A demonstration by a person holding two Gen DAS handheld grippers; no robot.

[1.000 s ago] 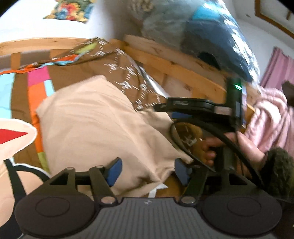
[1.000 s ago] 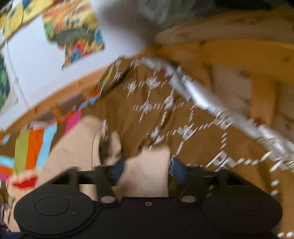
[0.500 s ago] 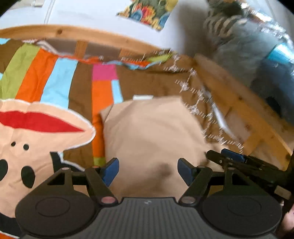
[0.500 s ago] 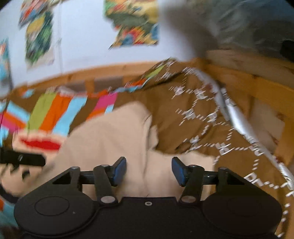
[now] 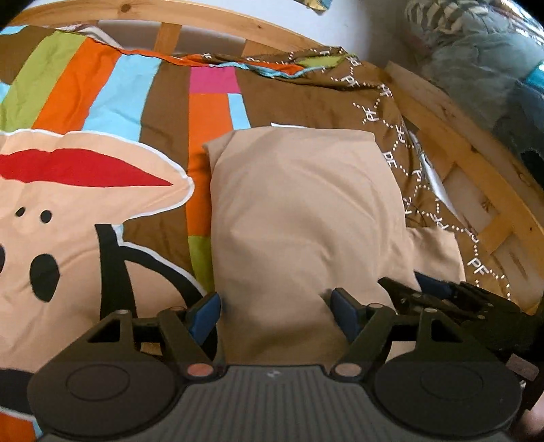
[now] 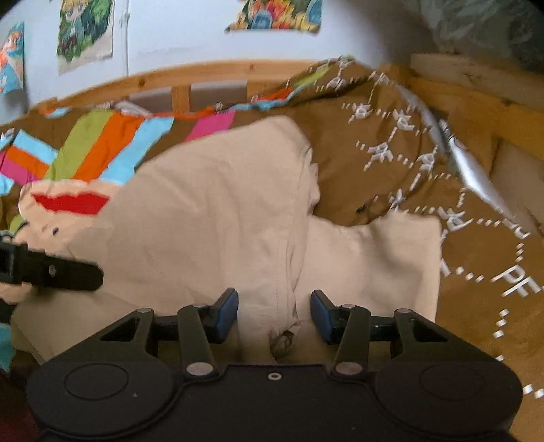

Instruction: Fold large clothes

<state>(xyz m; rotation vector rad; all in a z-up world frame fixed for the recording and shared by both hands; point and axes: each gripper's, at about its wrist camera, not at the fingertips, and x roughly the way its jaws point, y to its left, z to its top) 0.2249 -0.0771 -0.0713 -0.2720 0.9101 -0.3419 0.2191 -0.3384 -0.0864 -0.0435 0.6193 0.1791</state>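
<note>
On the bedspread (image 5: pixel 102 88), beige garment (image 5: pixel 299 210) lies released; right gripper (image 6: pixel 274 312) now gapes.

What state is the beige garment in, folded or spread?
Folded: the beige fabric garment lies as a compact rectangle on the striped bedcover, one flap sticking out.

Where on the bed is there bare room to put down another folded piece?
The widest free patch is the duvet left of the beige garment, over the cartoon face. A smaller brown patch lies beyond the garment toward the headboard. The right is crowded: the garment's flap and bunched duvet meet the side rail.
</note>
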